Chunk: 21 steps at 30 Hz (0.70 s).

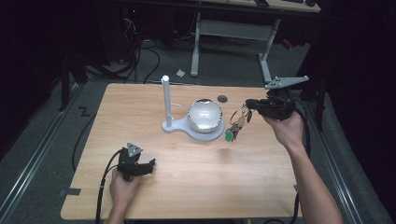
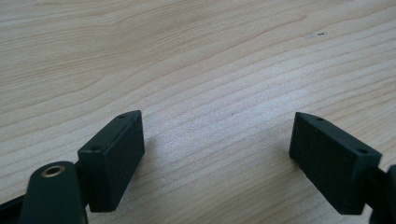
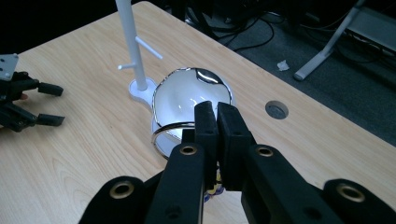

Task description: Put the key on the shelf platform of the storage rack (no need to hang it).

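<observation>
Jaws of the right gripper (image 1: 249, 103) pinch a key ring (image 1: 237, 113) aloft; left gripper's (image 1: 150, 166) spread, low over the table (image 1: 261, 186).

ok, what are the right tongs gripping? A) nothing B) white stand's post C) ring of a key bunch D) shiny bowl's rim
C: the right tongs are shut on the key ring, keys dangling beside the shiny bowl.

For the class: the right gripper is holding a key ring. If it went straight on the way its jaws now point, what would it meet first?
Most likely the shiny bowl on the white stand: in the right gripper view it sits just beyond the right gripper, shut on the key ring. Depth is uncertain; it may pass over the bowl's top.
</observation>
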Tool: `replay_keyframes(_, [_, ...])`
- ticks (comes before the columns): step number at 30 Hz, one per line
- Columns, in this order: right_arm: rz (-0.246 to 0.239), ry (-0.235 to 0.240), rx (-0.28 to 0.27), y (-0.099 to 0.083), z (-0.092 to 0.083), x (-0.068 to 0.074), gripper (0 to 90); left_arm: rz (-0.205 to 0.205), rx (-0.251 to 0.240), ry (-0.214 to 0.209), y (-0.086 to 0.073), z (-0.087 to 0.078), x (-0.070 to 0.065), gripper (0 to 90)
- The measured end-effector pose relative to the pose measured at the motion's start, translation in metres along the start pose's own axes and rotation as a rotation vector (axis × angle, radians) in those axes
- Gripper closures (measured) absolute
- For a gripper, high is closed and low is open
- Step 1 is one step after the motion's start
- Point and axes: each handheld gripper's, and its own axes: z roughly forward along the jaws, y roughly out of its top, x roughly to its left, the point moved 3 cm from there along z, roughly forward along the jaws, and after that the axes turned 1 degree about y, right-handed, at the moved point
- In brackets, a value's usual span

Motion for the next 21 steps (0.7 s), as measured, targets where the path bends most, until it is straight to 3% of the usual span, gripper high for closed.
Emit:
replay_keyframes(13, [-0.008, 0.016, -0.034, 0.027, 0.0, 0.002, 88.4, -0.001, 0.0, 0.0, 0.0, 0.0, 0.0, 18.5])
replay_keyframes(21, [-0.01, 0.024, -0.043, 0.049, 0.012, 0.001, 88.4, -0.002, 0.0, 0.0, 0.0, 0.0, 0.0, 18.5])
